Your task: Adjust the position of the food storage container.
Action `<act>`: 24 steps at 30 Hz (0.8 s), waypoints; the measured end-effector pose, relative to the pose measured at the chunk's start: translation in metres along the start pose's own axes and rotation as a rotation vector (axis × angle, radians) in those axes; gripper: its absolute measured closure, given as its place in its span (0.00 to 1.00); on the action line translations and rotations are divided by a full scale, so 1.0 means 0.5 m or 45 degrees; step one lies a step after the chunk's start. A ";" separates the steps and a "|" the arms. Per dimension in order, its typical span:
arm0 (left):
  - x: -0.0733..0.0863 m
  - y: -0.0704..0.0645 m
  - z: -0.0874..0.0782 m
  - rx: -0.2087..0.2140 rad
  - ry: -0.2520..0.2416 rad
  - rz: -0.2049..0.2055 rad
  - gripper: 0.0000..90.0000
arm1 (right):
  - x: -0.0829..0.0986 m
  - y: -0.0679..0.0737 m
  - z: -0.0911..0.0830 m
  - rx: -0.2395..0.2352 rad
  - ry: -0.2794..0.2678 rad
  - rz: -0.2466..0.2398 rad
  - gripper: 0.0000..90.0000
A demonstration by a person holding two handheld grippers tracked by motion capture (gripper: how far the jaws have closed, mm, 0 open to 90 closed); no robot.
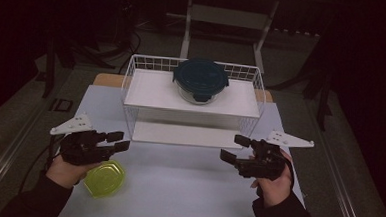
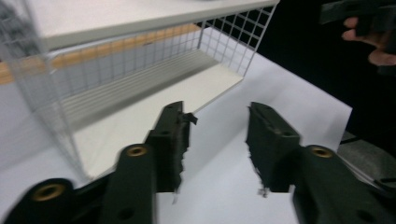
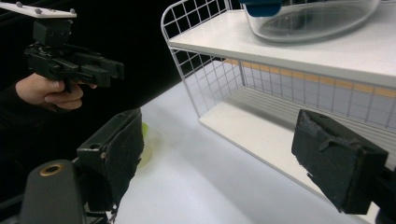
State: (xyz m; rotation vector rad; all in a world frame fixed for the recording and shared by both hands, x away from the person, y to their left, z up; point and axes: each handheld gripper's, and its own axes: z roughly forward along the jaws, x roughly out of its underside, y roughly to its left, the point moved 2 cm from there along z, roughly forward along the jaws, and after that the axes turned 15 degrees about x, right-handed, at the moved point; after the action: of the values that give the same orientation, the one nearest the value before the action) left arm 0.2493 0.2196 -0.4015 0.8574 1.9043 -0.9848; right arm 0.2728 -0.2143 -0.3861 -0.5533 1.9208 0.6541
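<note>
Yellow-green lid (image 1: 105, 178) flat by left tool (image 1: 120, 141), both tools released, right tool (image 1: 233, 148).

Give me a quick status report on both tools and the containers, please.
Left tool open, empty, above yellow-green container. Right tool open, empty. Glass bowl with dark lid sits on rack's top shelf, untouched. Nothing in the way.

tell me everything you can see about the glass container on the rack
The container is a round clear glass bowl shut with a dark blue lid that has clip tabs at its rim. It stands upright on the top shelf of the white wire rack, right of middle. It looks empty, and neither gripper touches it.
</note>
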 end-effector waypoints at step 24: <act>0.168 0.059 -0.098 -0.275 0.093 -0.159 0.96 | 0.068 -0.046 -0.033 0.102 0.001 0.037 0.18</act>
State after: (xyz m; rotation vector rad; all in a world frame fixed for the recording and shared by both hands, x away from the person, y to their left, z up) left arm 0.2194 0.2921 -0.4660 0.6628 2.1029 -0.8108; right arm 0.2627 -0.2454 -0.4156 -0.4759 1.9504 0.5924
